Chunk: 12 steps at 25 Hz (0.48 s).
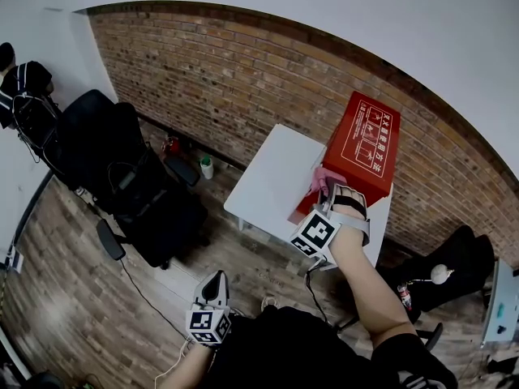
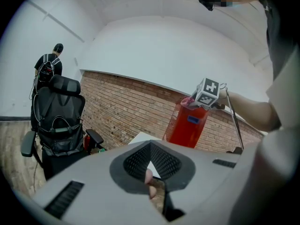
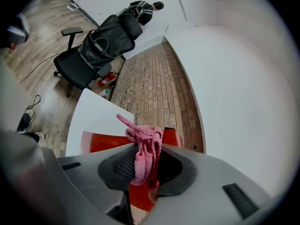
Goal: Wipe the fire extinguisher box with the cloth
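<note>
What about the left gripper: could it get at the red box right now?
Probably not without a move. The left gripper hangs low by the person's lap, short of the white table, and the red box stands at the table's far side by the brick wall. Nothing blocks the way, though.

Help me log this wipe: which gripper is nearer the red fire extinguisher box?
Right. The right gripper holds the pink cloth at the near edge of the fire extinguisher box on the white table. The left gripper hangs low by the person's lap, well apart from it.
</note>
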Available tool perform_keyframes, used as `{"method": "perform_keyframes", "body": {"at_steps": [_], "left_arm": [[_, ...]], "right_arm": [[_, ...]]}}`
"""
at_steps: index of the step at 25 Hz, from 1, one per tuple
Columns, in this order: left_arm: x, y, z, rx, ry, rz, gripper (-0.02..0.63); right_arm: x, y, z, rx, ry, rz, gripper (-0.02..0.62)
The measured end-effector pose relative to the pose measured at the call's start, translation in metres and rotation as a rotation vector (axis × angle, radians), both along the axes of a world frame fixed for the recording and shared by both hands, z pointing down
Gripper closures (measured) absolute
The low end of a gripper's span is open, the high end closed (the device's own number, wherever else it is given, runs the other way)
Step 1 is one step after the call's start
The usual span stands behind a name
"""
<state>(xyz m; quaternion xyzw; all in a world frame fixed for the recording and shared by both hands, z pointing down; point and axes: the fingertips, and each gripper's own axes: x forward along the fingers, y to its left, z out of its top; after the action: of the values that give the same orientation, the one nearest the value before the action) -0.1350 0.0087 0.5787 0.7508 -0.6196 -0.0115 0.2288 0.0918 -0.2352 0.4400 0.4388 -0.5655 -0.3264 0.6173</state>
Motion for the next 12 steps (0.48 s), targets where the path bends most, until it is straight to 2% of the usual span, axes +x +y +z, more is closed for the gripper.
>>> {"method": "perform_keyframes", "body": {"at_steps": [6, 12], "left_arm": [[0.002, -0.002, -0.003, 0.003, -0.008, 0.002, 0.581], [0.006, -0.003, -0.002, -0.003, -0.010, 0.009, 0.581]], "right_arm": [[-0.001, -0.002, 0.013, -0.007, -0.012, -0.006, 0.495], [-0.001, -0.004, 0.025, -0.031, -0.076, 0.002, 0.495]]}}
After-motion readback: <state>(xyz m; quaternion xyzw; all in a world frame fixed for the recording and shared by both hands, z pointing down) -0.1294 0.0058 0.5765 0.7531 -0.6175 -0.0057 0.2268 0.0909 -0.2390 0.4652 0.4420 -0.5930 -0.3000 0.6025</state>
